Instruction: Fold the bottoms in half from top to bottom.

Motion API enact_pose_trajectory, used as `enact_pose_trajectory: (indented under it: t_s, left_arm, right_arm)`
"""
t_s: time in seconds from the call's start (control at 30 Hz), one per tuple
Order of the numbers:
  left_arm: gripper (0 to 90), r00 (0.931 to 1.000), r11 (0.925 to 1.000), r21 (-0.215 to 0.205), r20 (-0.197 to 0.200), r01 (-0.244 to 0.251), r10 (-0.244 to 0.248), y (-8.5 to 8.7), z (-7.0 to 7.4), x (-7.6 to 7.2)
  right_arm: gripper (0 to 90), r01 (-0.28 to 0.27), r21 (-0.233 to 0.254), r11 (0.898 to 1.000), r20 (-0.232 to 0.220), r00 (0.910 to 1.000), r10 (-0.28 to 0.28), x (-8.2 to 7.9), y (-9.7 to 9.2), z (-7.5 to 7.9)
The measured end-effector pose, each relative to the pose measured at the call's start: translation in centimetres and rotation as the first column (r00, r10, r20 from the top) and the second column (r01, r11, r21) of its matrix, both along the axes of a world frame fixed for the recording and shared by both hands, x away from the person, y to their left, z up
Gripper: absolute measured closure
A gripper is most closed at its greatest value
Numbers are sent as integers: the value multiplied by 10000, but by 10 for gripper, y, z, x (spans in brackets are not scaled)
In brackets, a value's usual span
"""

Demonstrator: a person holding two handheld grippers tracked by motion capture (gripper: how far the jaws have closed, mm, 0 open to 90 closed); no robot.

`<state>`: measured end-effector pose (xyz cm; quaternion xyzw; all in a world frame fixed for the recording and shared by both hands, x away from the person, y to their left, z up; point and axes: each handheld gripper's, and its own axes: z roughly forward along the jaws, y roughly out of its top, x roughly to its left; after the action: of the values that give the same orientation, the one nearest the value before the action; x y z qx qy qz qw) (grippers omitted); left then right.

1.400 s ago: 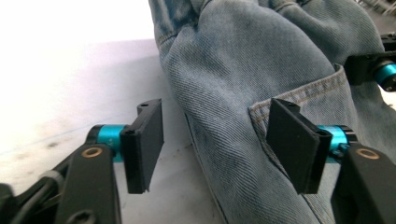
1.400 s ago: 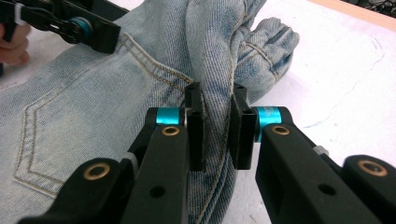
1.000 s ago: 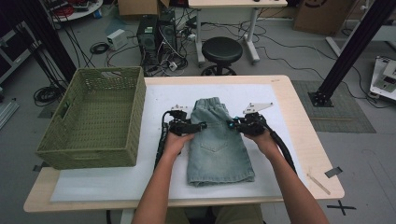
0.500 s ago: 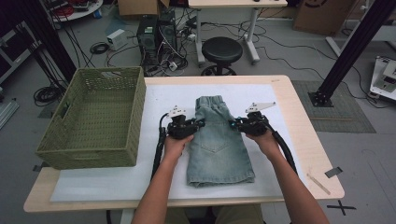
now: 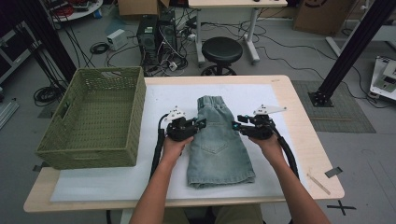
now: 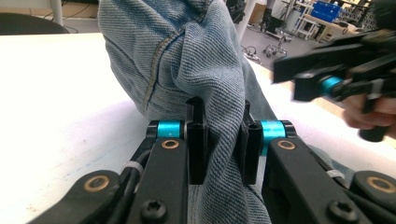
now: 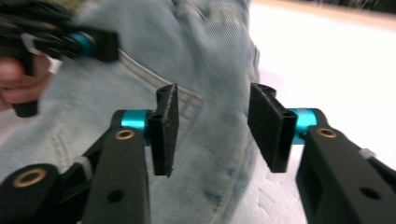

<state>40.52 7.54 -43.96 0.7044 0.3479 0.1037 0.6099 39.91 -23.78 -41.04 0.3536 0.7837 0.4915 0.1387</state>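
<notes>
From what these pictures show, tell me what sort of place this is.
Probably a robotics lab or recording workshop, not a home. Computer towers with tangled cables sit on the floor behind the table, black framing posts stand around it, and a cardboard box is stacked at the back.

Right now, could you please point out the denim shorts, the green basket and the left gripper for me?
denim shorts (image 5: pixel 219 149): high view, on the back pocket.
green basket (image 5: pixel 136 116): high view, on its right wall.
left gripper (image 6: pixel 223 135): left gripper view, between its fingers, which pinch a denim fold.

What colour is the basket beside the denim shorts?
Olive green, a woven basket; the high view shows it best.
</notes>
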Motion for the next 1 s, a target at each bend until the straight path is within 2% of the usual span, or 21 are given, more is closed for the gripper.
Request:
enact_pose_trajectory:
  t_s: [0.03,0.07,0.1,0.13,0.2,0.23,0.27,0.3,0.4,0.5,0.57,0.6,0.63,0.8,0.97,1.0]
  left_arm:
    - [781,10000,10000,54,24,23,-23,0,1,0]
    - [781,10000,10000,71,14,22,-22,0,1,0]
    - [781,10000,10000,71,14,22,-22,0,1,0]
    - [781,10000,10000,77,29,31,-31,0,1,0]
    - [781,10000,9999,115,20,71,-71,0,1,1]
    - [780,10000,9999,111,0,73,-73,0,1,1]
    - [781,10000,9999,111,0,73,-73,0,1,1]
    - [781,9999,9999,139,6,101,-101,0,2,1]
    - [780,9999,9998,127,-36,124,-123,0,2,2]
    - [780,9998,9996,200,-30,203,-202,0,4,1]
    - [781,9996,9991,323,-22,278,-277,0,4,1]
    - [781,9993,9986,394,-43,361,-359,-1,4,0]
    - [782,9988,9974,522,-36,486,-485,0,4,-2]
    - [782,9973,9953,645,57,725,-730,-1,6,-7]
    - [783,9950,9915,895,242,945,-970,-3,9,-13]
    - [782,9937,9896,1004,333,1032,-1070,-3,9,-17]
  right_arm:
    - [844,-741,130,9972,309,9968,737,-9,5,4]
    - [900,-1025,37,9947,389,9940,1023,-12,9,4]
    - [900,-1354,-143,9907,514,9894,1359,-16,16,3]
    - [900,-1834,-302,9826,517,9814,1848,-19,25,1]
    - [900,-2270,-534,9724,369,9727,2291,-21,38,-2]
    - [900,-2438,-647,9677,288,9689,2460,-21,45,-5]
    - [900,-2438,-647,9677,288,9689,2460,-21,45,-5]
    - [900,-2723,-881,9582,152,9614,2746,-20,61,-8]
    - [900,-2950,-1127,9488,-127,9552,2955,-16,81,-10]
    - [900,-3018,-1460,9421,-433,9534,2987,-12,95,-12]
    - [900,-2879,-1845,9397,-755,9575,2785,-7,101,-18]
    - [900,-2879,-1845,9397,-755,9575,2785,-7,101,-18]
    - [900,-2716,-2093,9394,-1054,9613,2544,-4,101,-22]
    - [900,-2347,-2553,9380,-1485,9681,2018,-2,89,-23]
    - [900,-2078,-2771,9381,-1513,9736,1709,-3,78,-23]
    - [900,-1858,-2923,9381,-1484,9779,1474,-3,69,-23]
